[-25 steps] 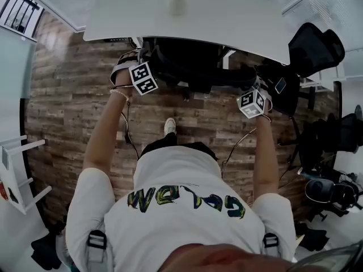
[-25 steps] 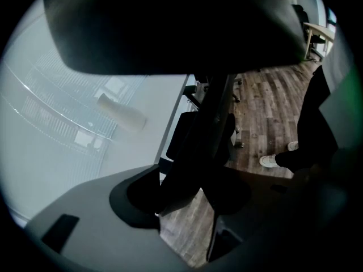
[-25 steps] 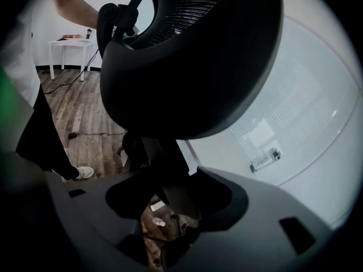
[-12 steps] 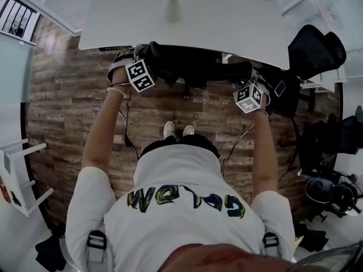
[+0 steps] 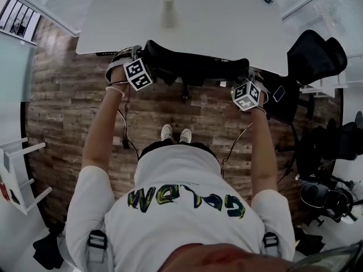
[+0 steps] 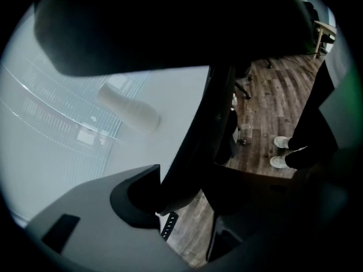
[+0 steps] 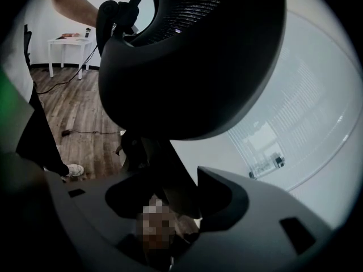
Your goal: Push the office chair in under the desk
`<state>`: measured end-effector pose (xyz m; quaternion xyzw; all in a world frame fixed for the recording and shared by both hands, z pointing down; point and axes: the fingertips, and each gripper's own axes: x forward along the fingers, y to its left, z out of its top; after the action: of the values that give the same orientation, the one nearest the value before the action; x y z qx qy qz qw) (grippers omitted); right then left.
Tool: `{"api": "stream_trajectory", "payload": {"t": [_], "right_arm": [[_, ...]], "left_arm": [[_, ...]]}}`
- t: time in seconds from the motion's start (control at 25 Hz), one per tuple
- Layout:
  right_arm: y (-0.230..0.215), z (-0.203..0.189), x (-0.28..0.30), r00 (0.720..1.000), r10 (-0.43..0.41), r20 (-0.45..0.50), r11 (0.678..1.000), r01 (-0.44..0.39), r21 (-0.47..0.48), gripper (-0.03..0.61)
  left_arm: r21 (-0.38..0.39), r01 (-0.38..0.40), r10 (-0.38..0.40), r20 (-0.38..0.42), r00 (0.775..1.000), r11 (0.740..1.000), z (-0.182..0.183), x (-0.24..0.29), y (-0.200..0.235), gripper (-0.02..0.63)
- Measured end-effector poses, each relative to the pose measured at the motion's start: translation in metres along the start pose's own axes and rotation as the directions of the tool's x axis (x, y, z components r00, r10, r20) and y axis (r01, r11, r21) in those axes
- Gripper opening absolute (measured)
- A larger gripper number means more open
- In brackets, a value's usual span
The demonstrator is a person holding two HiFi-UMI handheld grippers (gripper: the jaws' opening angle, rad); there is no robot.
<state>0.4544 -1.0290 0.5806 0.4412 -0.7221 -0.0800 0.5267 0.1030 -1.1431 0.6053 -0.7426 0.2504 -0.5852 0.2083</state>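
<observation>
I have the left gripper point(image 5: 145, 58) and the right gripper point(image 5: 250, 78) each clenched on one end of the chair point(image 5: 195, 67) back, with its frame pinched between the jaws. The chair's back is right at the desk point(image 5: 238, 21) near edge, and its seat is hidden under the top. My feet point(image 5: 176, 134) stand just behind on the floor point(image 5: 74, 112).

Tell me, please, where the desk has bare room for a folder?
The desk is bare left of the white cup and right of it, out to both side edges. Its near edge is crowded: the office chair, held by left tongs and right tongs.
</observation>
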Motion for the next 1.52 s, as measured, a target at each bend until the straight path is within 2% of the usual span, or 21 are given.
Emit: {"api": "stream_trajectory", "payload": {"t": [0.6,0.8,0.96,1.08,1.24,1.36,1.52], "right_arm": [[-0.006,-0.002,0.003,0.999,0.028,0.025,1.0,-0.027,-0.012,0.235],[-0.004,-0.002,-0.006,0.999,0.028,0.03,0.999,-0.029,0.034,0.258],[-0.014,-0.006,-0.028,0.999,-0.012,0.05,0.99,0.004,0.143,0.254],[-0.02,-0.007,-0.053,0.994,-0.047,0.1,0.963,0.019,0.271,0.221],[-0.026,0.005,-0.087,0.974,-0.112,0.199,0.899,0.014,0.439,0.181],[-0.026,0.022,-0.112,0.954,-0.144,0.261,0.861,-0.009,0.508,0.151],[-0.026,0.053,-0.142,0.92,-0.192,0.342,0.818,-0.042,0.573,0.131]], "left_arm": [[-0.007,0.01,-0.01,-0.002,1.0,1.0,0.004,0.004,0.003,0.234],[-0.083,-0.011,0.014,0.031,0.999,0.996,0.005,-0.006,0.0,0.267],[-0.144,-0.051,0.059,0.053,0.997,0.988,0.006,-0.025,0.001,0.27],[-0.248,-0.073,0.102,0.105,0.989,0.966,0.008,-0.05,0.003,0.268],[-0.41,-0.07,0.16,0.189,0.969,0.91,0.012,-0.087,-0.001,0.217],[-0.51,-0.005,0.182,0.298,0.937,0.86,0.029,-0.113,-0.01,0.204],[-0.586,0.059,0.223,0.397,0.89,0.808,0.054,-0.147,-0.012,0.191]]}}
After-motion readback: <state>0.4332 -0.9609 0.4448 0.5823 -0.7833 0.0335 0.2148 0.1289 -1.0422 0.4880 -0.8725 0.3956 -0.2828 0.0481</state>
